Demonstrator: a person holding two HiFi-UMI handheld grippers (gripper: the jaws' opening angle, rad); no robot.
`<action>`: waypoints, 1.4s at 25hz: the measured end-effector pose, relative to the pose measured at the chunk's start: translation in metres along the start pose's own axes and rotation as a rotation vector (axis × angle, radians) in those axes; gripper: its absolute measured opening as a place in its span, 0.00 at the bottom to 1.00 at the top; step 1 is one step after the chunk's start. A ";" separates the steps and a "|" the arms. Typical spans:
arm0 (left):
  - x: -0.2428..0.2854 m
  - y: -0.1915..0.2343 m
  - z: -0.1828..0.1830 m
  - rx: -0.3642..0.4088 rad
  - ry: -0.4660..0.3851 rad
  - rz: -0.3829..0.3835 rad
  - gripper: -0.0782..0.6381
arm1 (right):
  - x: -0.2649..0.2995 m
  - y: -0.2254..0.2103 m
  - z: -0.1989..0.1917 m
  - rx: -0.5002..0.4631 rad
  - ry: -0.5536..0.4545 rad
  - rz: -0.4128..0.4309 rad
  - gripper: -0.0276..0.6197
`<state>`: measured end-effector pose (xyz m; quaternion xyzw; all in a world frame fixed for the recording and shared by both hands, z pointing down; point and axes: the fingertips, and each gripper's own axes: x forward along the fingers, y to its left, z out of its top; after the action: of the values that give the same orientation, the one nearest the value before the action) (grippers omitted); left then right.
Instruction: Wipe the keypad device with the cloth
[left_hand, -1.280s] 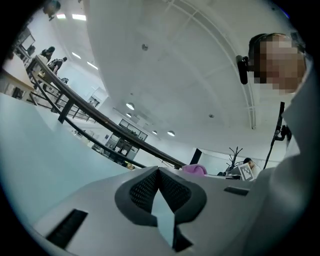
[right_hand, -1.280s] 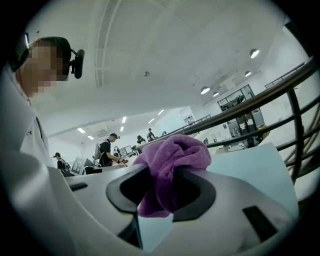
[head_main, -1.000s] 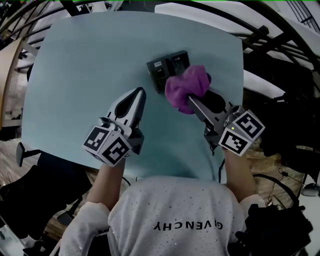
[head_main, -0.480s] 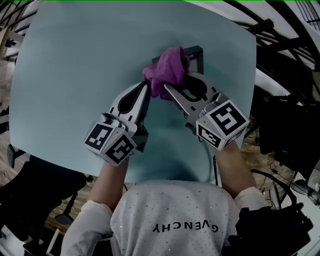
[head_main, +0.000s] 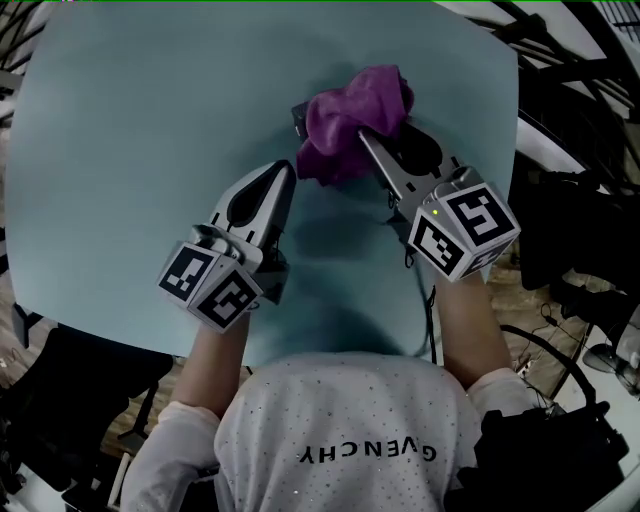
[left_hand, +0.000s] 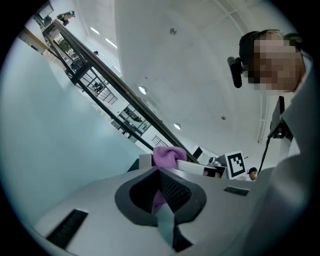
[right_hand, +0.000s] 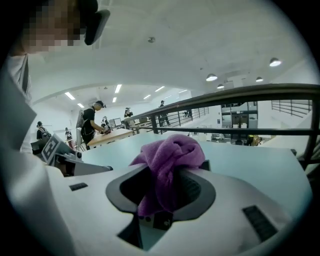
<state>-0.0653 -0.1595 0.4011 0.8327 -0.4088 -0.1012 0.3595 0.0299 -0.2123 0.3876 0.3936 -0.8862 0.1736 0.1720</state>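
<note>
Right tongs (head_main: 364, 136) pinching purple cloth (head_main: 352, 112), bunched over keypad device (head_main: 298, 117), desk (head_main: 140, 150) 12 o'clock. Left tongs (head_main: 284, 170) pressed together, empty, 7 o'clock of cloth.

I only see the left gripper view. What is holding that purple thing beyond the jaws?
Observer: The right gripper; its own view shows its jaws shut on the purple cloth.
Operator: Is anything under it?
Observer: The keypad device. In the head view the cloth covers nearly all of it, and only a dark corner shows.
Operator: Where is my gripper, then?
Observer: The left gripper is over the table, with its tips close beside the cloth's near left edge. I cannot tell if they touch.
</note>
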 end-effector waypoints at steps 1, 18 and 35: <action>0.001 -0.001 -0.001 -0.004 0.001 -0.002 0.11 | -0.003 -0.009 0.000 0.009 -0.003 -0.026 0.24; -0.001 -0.001 -0.003 -0.009 0.000 0.024 0.11 | -0.029 -0.057 -0.007 0.078 -0.034 -0.198 0.25; 0.002 0.003 -0.016 -0.033 0.014 0.044 0.11 | 0.018 0.047 -0.033 -0.124 0.044 0.093 0.25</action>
<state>-0.0583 -0.1543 0.4152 0.8180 -0.4228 -0.0942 0.3784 -0.0112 -0.1797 0.4161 0.3367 -0.9086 0.1346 0.2073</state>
